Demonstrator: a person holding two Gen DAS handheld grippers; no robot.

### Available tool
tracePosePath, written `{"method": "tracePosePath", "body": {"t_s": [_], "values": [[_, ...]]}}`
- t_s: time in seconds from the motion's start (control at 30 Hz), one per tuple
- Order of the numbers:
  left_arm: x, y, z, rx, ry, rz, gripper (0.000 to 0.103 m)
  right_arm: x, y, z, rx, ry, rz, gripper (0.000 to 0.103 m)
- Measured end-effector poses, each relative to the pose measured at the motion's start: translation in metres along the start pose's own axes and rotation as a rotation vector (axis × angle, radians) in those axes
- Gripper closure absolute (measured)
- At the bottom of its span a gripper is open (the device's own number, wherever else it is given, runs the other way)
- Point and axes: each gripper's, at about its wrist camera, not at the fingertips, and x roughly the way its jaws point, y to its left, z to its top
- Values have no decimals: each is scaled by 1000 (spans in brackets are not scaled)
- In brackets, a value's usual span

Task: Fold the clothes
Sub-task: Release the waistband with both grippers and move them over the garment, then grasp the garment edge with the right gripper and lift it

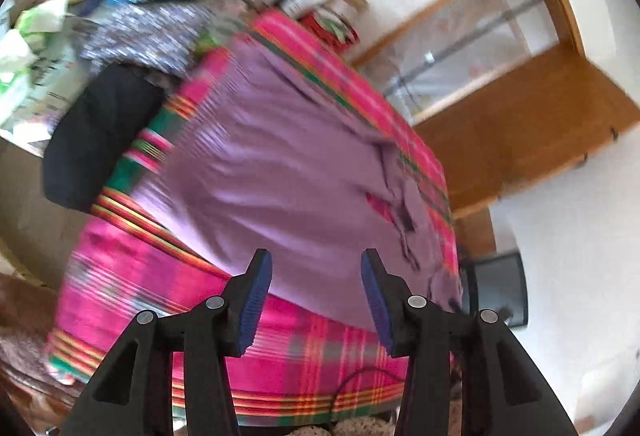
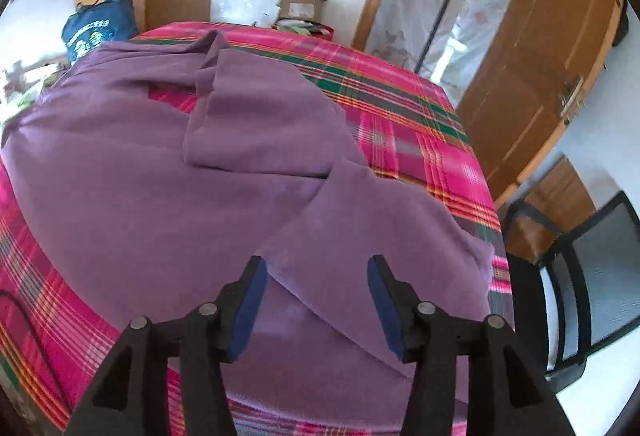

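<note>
Purple garment (image 2: pixel 168 171) spread on pink plaid bedspread (image 2: pixel 420 131), sleeve folded toward 5 o'clock, left gripper (image 1: pixel 316 300) spread and empty, right gripper (image 2: pixel 318 306) spread above the cloth, blue bag (image 2: pixel 98 29) at 10 o'clock

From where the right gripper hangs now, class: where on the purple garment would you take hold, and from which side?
Probably the folded flap edge of the purple garment, just ahead of the open right gripper. That edge lies raised on the layer below and runs diagonally, so one finger could slide under from the near side. The plaid cloth beneath is flat.
</note>
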Motion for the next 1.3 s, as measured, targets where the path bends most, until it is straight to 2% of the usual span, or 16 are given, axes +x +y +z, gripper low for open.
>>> {"method": "tracePosePath", "body": {"t_s": [0.23,0.33,0.4,0.43,0.47,0.6,0.67,0.73,0.93,1.1,1.3], "values": [[80,-28,-31,34,140,8,55,21,7,3,-13,17,38,50],[104,-36,-39,66,194,26,55,26,-4,3,50,31,88,50],[116,-38,-40,69,218,26,55,27,-12,1,87,32,102,70],[122,-39,-40,71,229,25,55,27,-15,0,93,32,87,91],[127,-39,-40,74,238,26,55,26,-17,-1,92,32,65,95],[142,-38,-40,75,266,35,55,7,-36,-9,112,-15,-43,96],[145,-37,-40,76,276,38,55,-9,-59,-14,157,-41,-100,96],[146,-35,-43,83,278,40,55,-29,-90,-25,223,-59,-192,96],[149,-33,-50,101,283,41,55,-65,-174,-68,413,-16,-442,96],[146,-35,-53,136,283,52,55,-67,-205,-91,483,26,-500,96],[144,-36,-61,183,297,63,55,-38,-218,-100,463,115,-509,96]]}}
